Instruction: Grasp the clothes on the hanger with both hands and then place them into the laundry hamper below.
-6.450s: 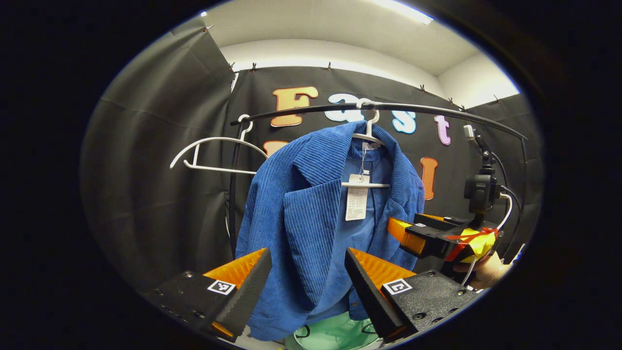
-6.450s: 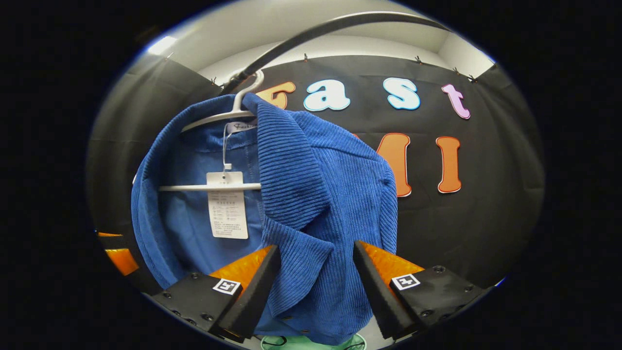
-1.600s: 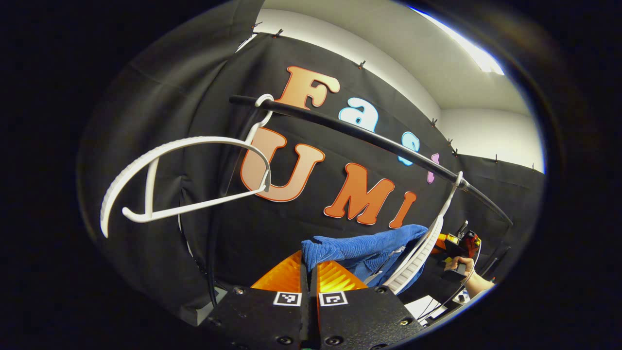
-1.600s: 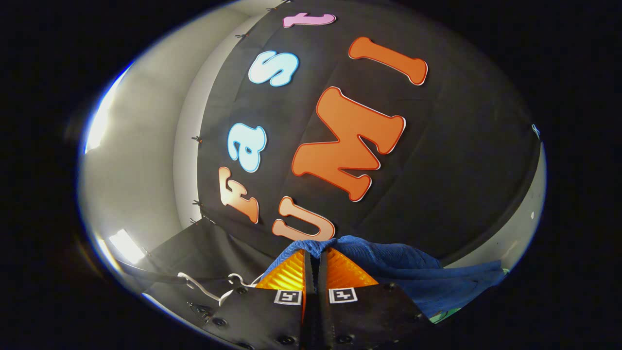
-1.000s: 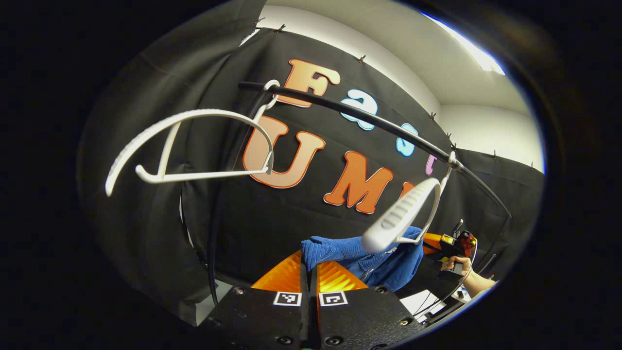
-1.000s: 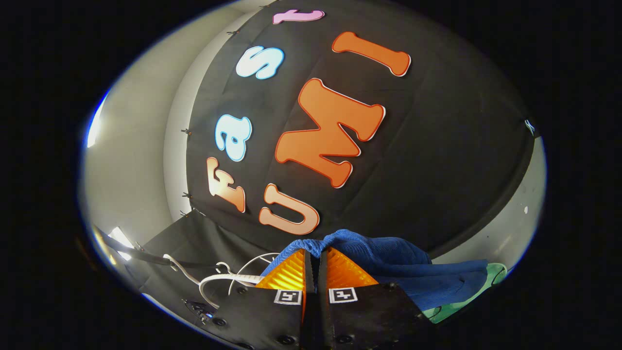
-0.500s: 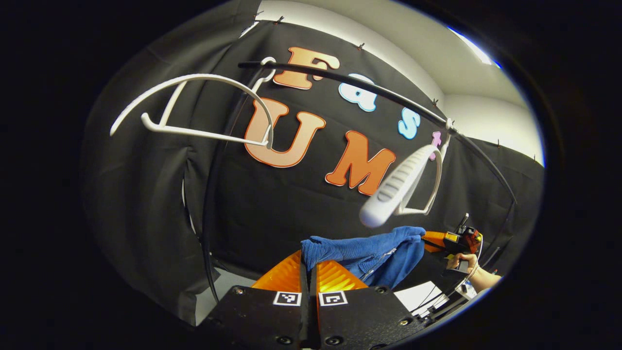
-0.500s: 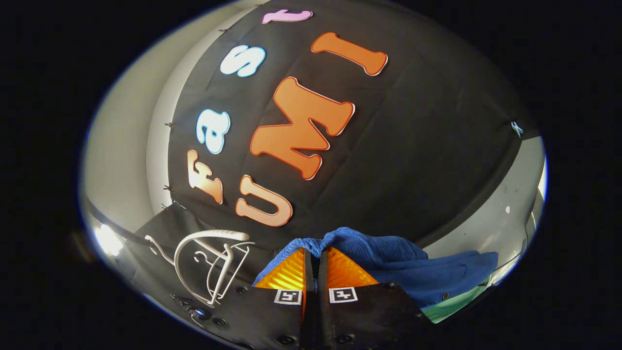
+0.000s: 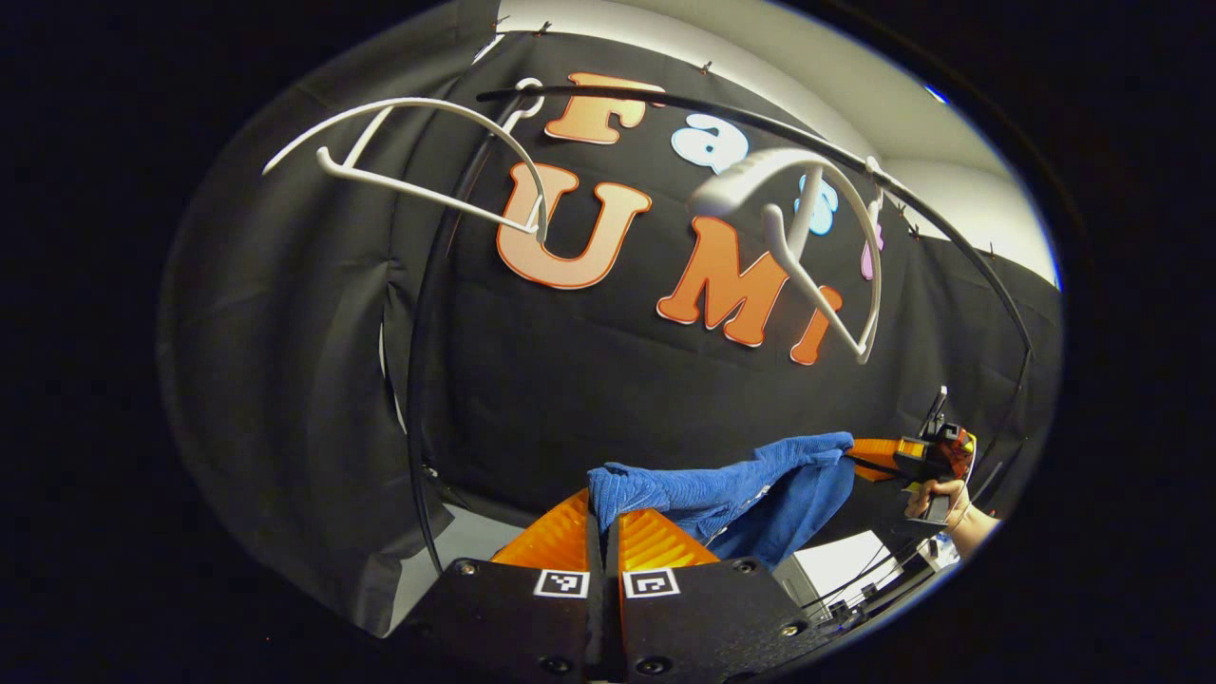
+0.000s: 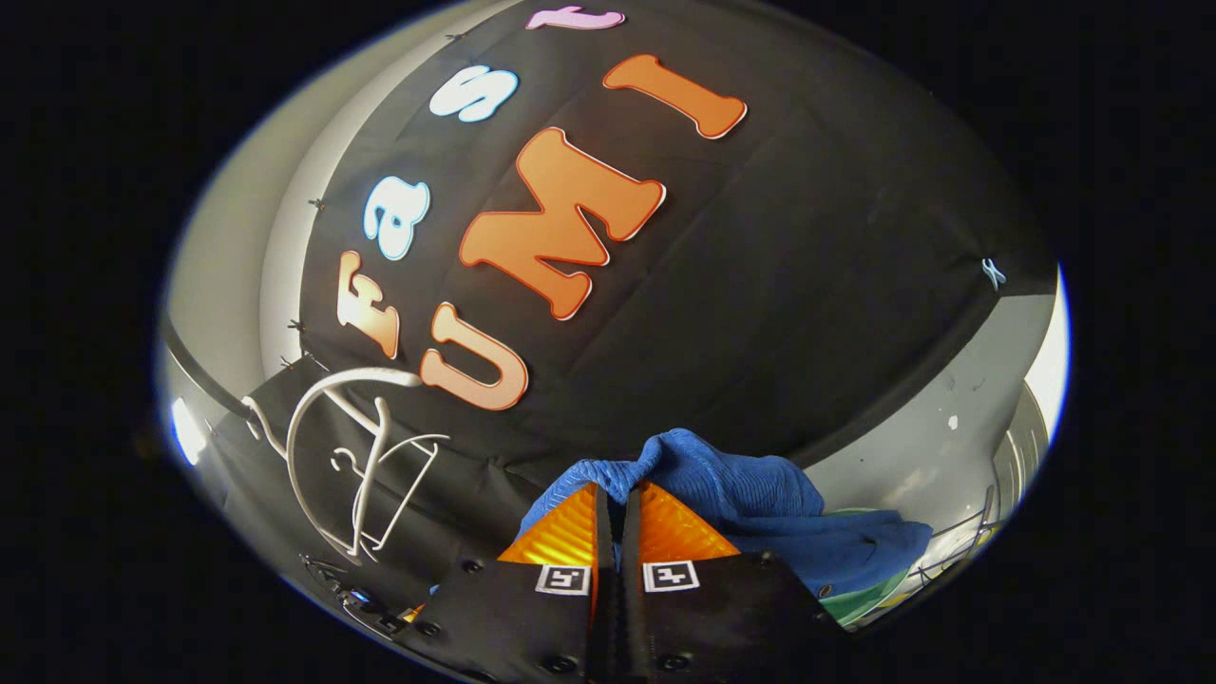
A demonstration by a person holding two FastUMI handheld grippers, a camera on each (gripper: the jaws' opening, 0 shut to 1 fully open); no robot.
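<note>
The blue corduroy jacket (image 9: 750,480) is off its hanger and stretched between both grippers. My left gripper (image 9: 602,508) is shut on one bunched edge of it. Across the left gripper view, the right gripper (image 9: 879,454), held by a hand (image 9: 936,494), pinches the far end. In the right gripper view, my right gripper (image 10: 616,499) is shut on a fold of the jacket (image 10: 760,503), which drapes away to the right. The bare white hanger (image 9: 807,223) swings tilted on the black rail (image 9: 722,109). A sliver of the green hamper (image 10: 860,603) peeks under the cloth.
A second empty white hanger (image 9: 418,152) hangs at the rail's left end. The rail's black upright (image 9: 418,380) runs down beside it. Both hangers (image 10: 351,456) appear at the lower left of the right gripper view. A grey wall (image 10: 940,446) stands to the right.
The jacket has slipped fully off the hanger, which swung up and twisted on the rail. Both grippers stay shut on the jacket and have moved lower.
</note>
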